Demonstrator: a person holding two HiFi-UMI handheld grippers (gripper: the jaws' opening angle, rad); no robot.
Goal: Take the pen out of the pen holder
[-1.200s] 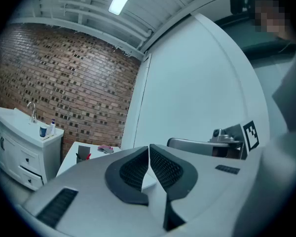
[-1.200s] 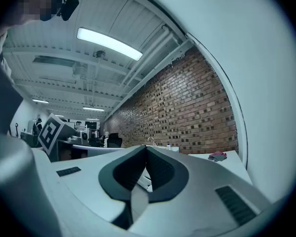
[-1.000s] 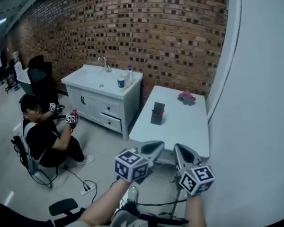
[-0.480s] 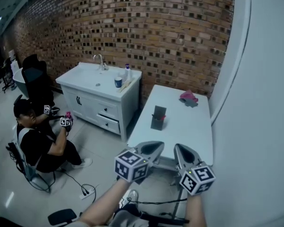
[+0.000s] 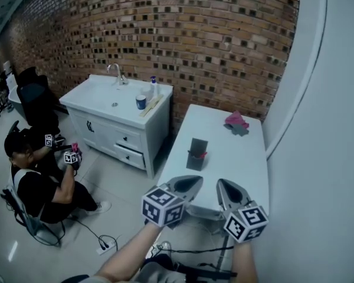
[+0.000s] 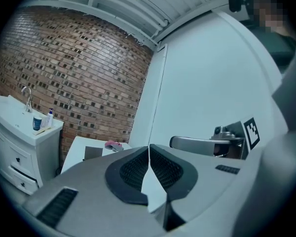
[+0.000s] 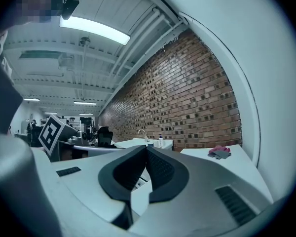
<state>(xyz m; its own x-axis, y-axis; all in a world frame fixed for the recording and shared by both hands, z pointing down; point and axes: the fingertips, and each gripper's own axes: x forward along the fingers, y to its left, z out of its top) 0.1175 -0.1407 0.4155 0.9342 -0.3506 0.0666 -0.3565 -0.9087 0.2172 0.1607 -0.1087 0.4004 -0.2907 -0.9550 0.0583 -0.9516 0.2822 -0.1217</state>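
Left gripper and right gripper, both clenched empty, hang by the table's near edge; pen holder stands mid-table.

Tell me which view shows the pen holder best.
The head view: the pen holder stands in full on the table, unblocked. The left gripper view shows only its top edge past the left gripper. The right gripper view does not show it.
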